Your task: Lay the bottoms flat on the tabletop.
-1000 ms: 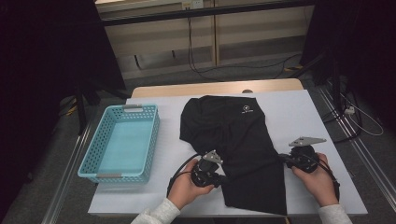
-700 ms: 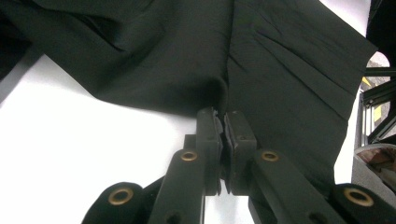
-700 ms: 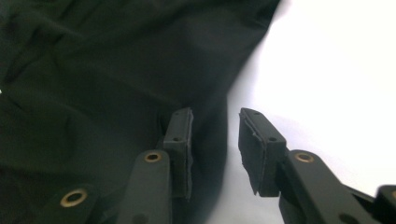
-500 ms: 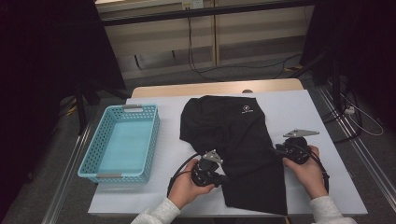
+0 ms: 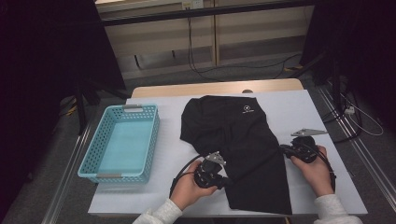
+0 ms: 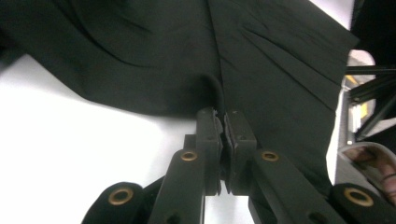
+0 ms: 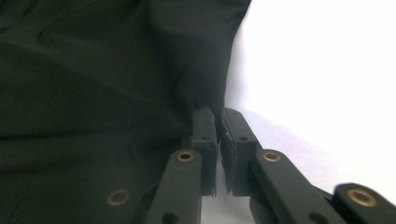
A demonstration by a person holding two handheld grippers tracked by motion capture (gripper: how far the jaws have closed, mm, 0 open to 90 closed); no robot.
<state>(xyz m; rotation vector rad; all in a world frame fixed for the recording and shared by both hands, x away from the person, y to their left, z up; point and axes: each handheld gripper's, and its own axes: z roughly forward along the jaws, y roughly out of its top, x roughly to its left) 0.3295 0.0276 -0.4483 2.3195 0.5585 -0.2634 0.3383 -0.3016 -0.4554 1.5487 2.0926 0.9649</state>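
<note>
Your left tongs are clamped on the near left edge of the black shirt, which lies spread across the middle of the white worktop. Your right tongs have just been closing and now pinch its right edge, so both sides are held, probably for a fold. The blue basket stands well left, clear of the cloth; nothing blocks you.

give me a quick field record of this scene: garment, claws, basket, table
garment: black shirt spread flat on the table, small white logo near its far end
left claw: shut on the shirt's left edge
right claw: jaws just closing at the shirt's right edge, fabric between them
basket: blue, left of the shirt, apart from it
table: white
</note>
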